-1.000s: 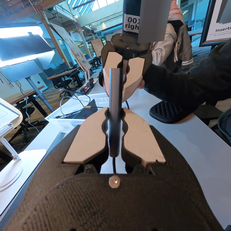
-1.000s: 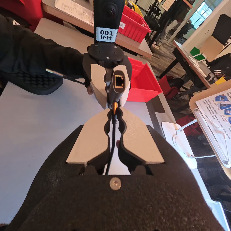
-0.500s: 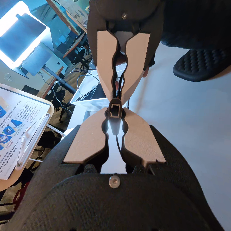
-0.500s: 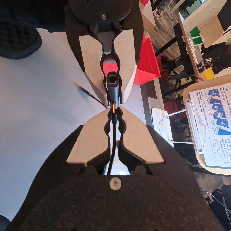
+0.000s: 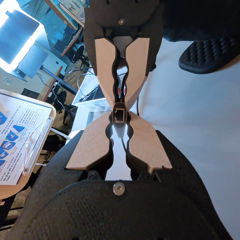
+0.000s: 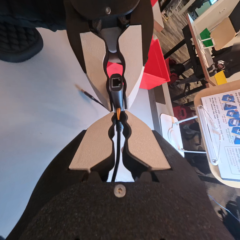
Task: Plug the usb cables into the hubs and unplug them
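Left fingers (image 5: 94, 142) clamp the hub (image 5: 119, 116); right fingers (image 6: 140, 141) apparently pinch its cable (image 6: 117, 145).

surface: white bench (image 6: 39, 116) | far left: black textured pad (image 6: 16, 42) resting on it | middle: thin black cable end (image 6: 89, 96) lying loose on top | right edge: red bin (image 6: 155, 70) | other side: clear tray (image 5: 90, 103) holding cables, at bench edge

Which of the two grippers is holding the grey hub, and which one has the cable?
The left gripper clamps the grey hub; the right gripper pinches the black cable with the orange plug.
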